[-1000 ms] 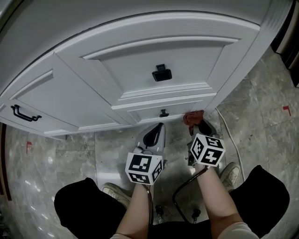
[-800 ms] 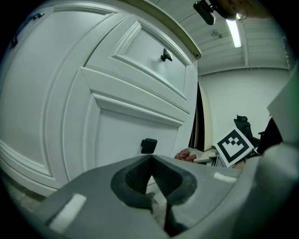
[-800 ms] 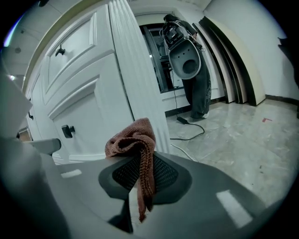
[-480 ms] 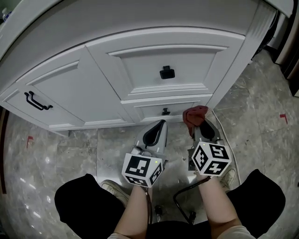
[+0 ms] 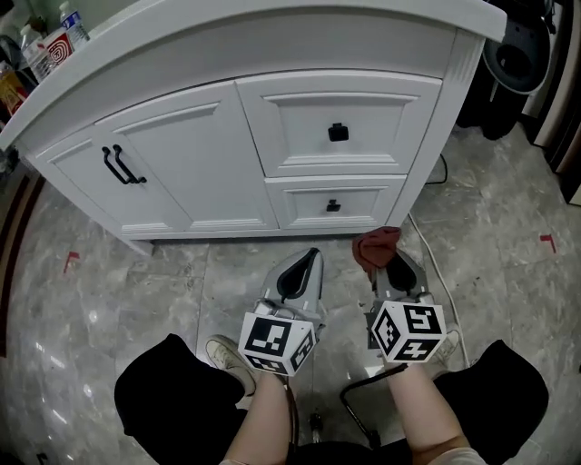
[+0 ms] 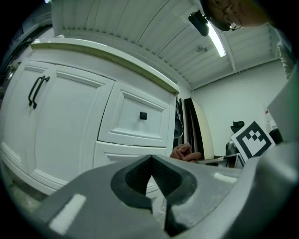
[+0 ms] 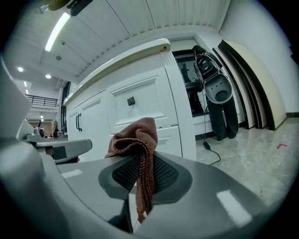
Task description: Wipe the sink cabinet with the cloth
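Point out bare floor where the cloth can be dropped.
Bare floor lies left of the left gripper, below the cabinet. There is more right of the white cord. It is crowded around the right gripper and its cloth.

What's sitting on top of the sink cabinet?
Only the left end of the sink cabinet countertop shows its top: a bottle and a red-and-white package stand there. The rest, any sink included, is hidden behind its front edge.
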`<state>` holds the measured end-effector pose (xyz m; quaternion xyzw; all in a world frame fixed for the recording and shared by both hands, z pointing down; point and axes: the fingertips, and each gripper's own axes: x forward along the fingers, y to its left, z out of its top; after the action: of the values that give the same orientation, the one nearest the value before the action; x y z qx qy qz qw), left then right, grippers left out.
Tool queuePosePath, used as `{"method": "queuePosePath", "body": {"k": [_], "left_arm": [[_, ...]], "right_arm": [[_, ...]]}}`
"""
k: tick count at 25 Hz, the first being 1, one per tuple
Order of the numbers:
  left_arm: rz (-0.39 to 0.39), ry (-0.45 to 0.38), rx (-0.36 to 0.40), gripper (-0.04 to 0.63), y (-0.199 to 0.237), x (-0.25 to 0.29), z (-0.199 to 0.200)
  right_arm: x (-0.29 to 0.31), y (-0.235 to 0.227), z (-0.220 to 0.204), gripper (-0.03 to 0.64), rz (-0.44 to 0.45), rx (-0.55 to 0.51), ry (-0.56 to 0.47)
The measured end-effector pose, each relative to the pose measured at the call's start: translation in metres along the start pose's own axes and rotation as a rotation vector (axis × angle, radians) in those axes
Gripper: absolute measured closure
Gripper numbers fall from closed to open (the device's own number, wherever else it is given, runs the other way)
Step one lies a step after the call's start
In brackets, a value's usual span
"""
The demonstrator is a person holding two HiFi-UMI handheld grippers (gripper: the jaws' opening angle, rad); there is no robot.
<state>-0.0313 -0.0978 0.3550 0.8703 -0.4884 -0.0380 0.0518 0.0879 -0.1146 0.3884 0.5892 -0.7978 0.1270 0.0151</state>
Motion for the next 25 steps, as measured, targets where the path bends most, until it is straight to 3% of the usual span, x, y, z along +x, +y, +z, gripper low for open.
{"method": "queuePosePath", "body": {"k": [14,21,25], "left_arm": [[0.004,-0.055,0.116,0.594,-0.084,-0.105,0.037],[0.096,-0.062,0.115,0.594,-0.091,-0.137,0.043],[0.095,-0.036,0.105,0.594,-0.094,-0.144,0.042]], "right_arm": [[-0.128,0.057,0.012,0.529,0.067,-0.062,-0.071],[-0.158,0.069,0.007,0.529,0.073,-0.073,-0.069],[-0.168,0.073,0.006,0.529,0.078,-0.071,-0.065]]}}
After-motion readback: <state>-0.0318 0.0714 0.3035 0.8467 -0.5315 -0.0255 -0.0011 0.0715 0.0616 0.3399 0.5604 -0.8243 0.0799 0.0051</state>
